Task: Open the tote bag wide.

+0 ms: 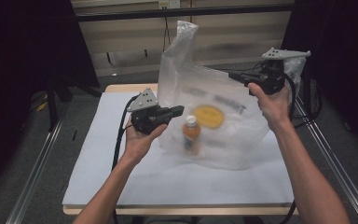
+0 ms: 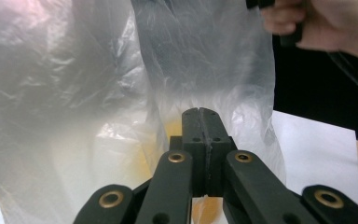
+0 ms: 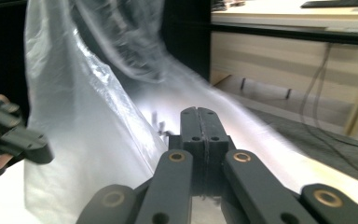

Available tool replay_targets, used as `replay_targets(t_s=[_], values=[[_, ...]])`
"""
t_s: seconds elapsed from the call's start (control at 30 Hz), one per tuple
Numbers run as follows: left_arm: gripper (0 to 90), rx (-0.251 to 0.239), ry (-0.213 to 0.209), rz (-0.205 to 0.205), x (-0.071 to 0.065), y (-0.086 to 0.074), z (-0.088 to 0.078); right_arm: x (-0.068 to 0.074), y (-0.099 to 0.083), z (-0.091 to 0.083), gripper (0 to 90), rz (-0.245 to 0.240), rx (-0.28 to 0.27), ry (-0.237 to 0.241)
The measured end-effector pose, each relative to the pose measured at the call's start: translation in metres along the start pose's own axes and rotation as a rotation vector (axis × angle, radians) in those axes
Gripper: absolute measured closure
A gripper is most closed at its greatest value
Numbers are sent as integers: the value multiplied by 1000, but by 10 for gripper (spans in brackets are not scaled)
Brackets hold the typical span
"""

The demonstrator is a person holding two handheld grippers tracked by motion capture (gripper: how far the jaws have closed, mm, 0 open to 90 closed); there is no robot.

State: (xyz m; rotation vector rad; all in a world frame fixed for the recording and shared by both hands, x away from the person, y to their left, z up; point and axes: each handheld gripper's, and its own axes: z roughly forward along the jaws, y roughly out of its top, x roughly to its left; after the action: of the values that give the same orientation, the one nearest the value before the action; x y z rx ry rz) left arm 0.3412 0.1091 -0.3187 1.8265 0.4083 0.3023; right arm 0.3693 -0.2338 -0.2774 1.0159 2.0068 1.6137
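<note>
A translucent plastic bag (image 1: 214, 116) stands toward the far right part of the tabletop (image 1: 177, 182), with an orange-capped bottle (image 1: 191, 134) and a yellow round item (image 1: 208, 115) showing through it. The left gripper (image 1: 179, 110) presses its tip against the bag's left side near the bottle; its jaws are fully closed together, and in the left gripper view film lies against them, though a pinch cannot be told. The right gripper (image 1: 233, 74) meets the bag's upper right edge, jaws likewise closed. White sheeting covers the tabletop; dark curtains and a pale back wall surround it.
</note>
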Motion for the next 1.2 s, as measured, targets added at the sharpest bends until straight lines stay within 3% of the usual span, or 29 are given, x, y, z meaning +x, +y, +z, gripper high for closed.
replay_targets(t_s=[0.17, 0.5, 0.6, 0.77, 0.9, 0.97, 1.1, 1.13, 1.2], values=[[900, -32, -27, 19, -8, 14, 2, 22, -15, 17, 900, -15, 19, 64], [900, -103, -76, 64, -23, 46, 0, 46, -29, 46, 900, -8, 26, 137], [900, -124, -90, 66, -22, 54, 0, 53, -33, 60, 900, 16, 19, 172], [900, -134, -74, 34, -15, 62, 3, 60, -41, 72, 900, 28, 20, 190], [900, -124, -39, 19, -7, 60, 6, 67, -46, 77, 900, 23, 32, 207], [900, -115, 7, -19, 3, 54, 7, 72, -49, 78, 900, 11, 42, 218], [900, -64, 25, -106, 25, 36, 11, 79, -60, 73, 900, -14, 75, 221], [900, -30, 49, -103, 27, 27, 13, 79, -62, 70, 900, -19, 77, 222], [900, -16, 56, -100, 27, 23, 15, 79, -66, 67, 900, -12, 81, 227]])
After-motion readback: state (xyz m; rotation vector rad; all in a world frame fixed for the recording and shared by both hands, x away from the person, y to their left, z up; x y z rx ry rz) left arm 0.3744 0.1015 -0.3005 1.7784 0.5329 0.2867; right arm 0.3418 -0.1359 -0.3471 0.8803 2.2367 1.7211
